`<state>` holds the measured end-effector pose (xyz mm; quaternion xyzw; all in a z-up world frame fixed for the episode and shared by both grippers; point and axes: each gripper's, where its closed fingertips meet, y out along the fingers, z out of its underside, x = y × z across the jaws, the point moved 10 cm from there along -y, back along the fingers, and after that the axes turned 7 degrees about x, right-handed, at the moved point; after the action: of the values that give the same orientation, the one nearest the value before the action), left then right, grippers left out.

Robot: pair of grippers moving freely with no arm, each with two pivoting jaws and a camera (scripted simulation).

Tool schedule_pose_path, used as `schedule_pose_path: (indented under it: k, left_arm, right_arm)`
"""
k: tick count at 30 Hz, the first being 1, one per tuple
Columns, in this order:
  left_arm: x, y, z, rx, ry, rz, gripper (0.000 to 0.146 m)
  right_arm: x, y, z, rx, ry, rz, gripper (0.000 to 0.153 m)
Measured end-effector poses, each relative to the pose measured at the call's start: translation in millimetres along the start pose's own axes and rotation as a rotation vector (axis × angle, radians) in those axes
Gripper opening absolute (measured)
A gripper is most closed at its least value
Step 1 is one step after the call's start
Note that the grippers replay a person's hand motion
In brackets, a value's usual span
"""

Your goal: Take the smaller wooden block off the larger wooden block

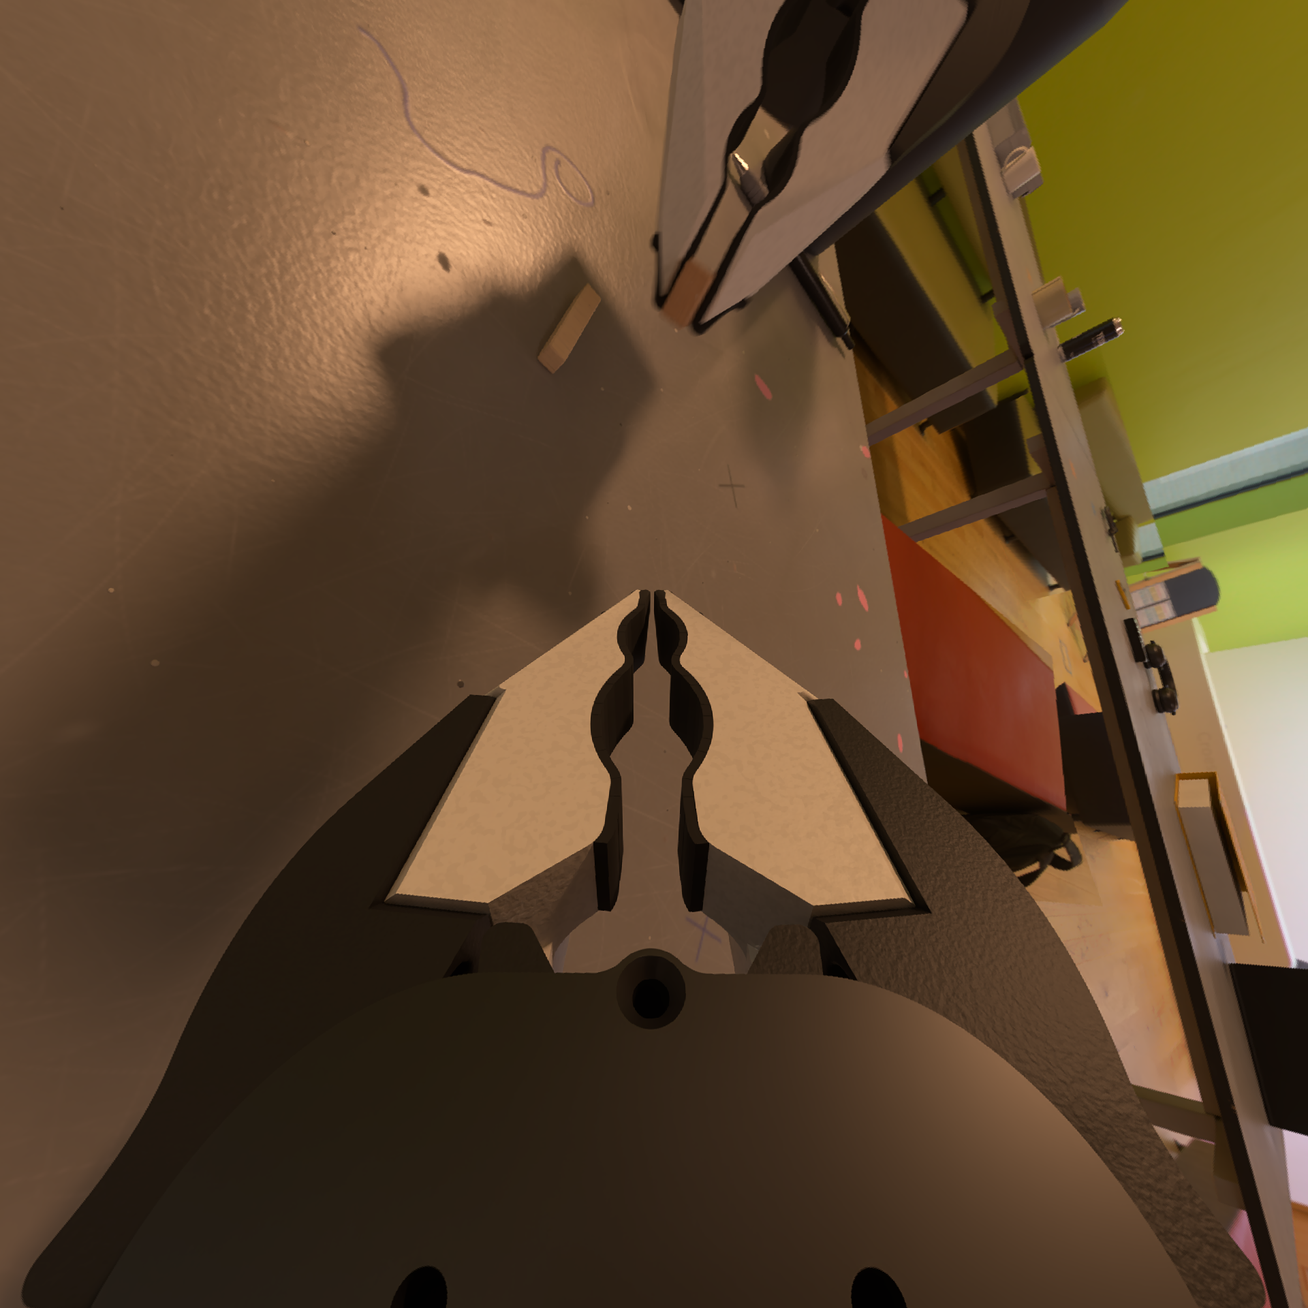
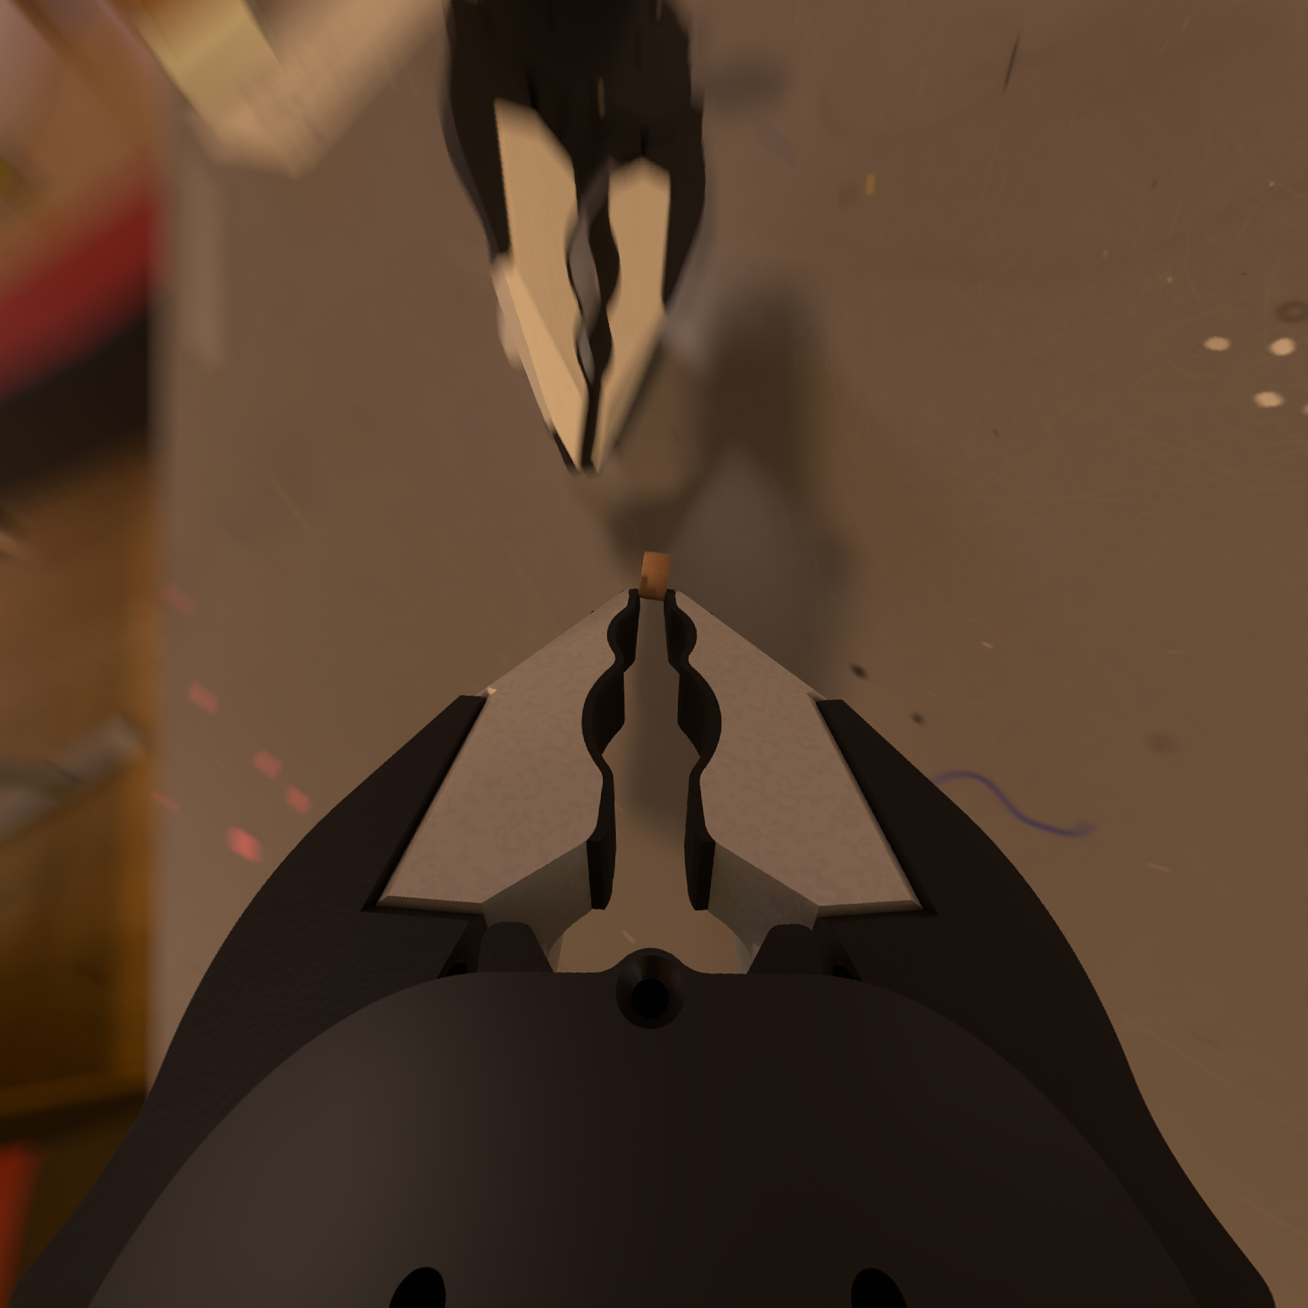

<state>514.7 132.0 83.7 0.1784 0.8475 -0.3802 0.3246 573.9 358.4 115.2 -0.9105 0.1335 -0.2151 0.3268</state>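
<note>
The right hand-held gripper (image 2: pixel 652 593) pinches the smaller wooden block (image 2: pixel 654 573), lifted clear of the larger wooden block (image 1: pixel 568 329) on the worktop (image 1: pixel 212 354); the left hand-held gripper (image 1: pixel 651 593) is clenched empty

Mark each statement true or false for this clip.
1. The right tongs grip the smaller wooden block at their tips. True.
2. The left tongs hold a block. False: they are shut on nothing.
3. The larger wooden block lies flat on the tabletop with nothing on it. True.
4. The smaller block rests on the larger one. False: it is pinched in the right tongs, apart from the larger block.
</note>
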Motion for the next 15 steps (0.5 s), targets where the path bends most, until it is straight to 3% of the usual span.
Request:
schedule_pose_path:
  k: [3, 7, 15]
  left_arm:
    - [-0.2, -0.6, -0.3, -0.012, -0.002, 0.010, 0.001]
    - [-0.5, -0.4, -0.2, -0.013, -0.002, 0.015, 0.001]
    - [-2.0, -1.3, -0.9, -0.034, -0.006, 0.041, 0.001]
  right_arm:
    - [-8.2, -11.3, -1.6, -0.296, 0.260, -0.212, 0.007]
    - [-17.6, -22.5, -1.3, -0.571, 0.471, -0.414, 0.007]
    - [-22.9, -22.3, -2.4, -0.729, 0.631, -0.592, 0.007]
